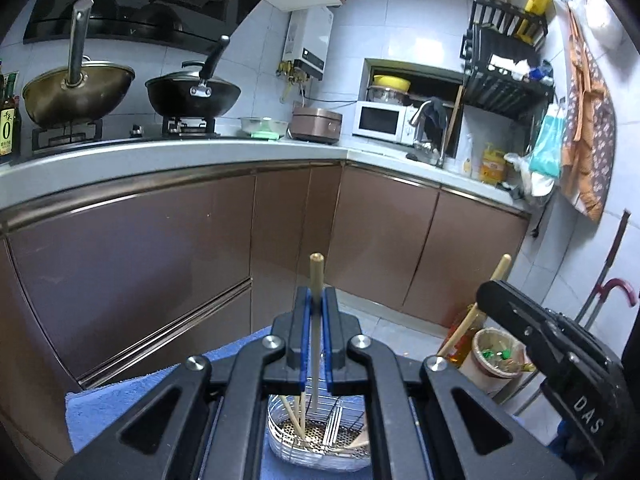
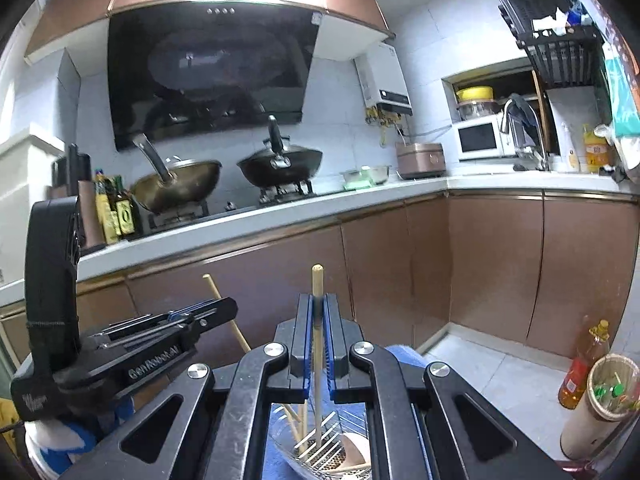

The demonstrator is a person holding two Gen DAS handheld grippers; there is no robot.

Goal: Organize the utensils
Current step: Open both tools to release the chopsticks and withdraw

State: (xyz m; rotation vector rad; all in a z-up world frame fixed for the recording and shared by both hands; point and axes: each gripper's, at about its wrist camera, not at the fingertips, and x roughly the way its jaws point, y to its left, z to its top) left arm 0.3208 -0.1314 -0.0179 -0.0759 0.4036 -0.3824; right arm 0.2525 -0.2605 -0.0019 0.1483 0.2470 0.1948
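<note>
In the left wrist view my left gripper (image 1: 316, 294) is shut on a wooden chopstick (image 1: 316, 270) that stands upright, its end poking above the blue pads. Its lower end reaches down into a metal utensil basket (image 1: 320, 436), which holds several other chopsticks and sits on a blue cloth (image 1: 120, 400). At the right, my right gripper (image 1: 486, 292) holds a second, slanted chopstick (image 1: 502, 266). In the right wrist view my right gripper (image 2: 318, 300) is shut on its chopstick (image 2: 317, 280) above the same basket (image 2: 336, 456). The left gripper (image 2: 228, 306) and its chopstick (image 2: 222, 300) show at the left.
Brown cabinet doors (image 1: 200, 240) face me under a grey counter (image 1: 160, 156) carrying two woks (image 1: 76, 92) on the hob. An oil bottle (image 2: 584, 364) and a tall paper cup of rubbish (image 2: 600, 400) stand on the tiled floor at the right.
</note>
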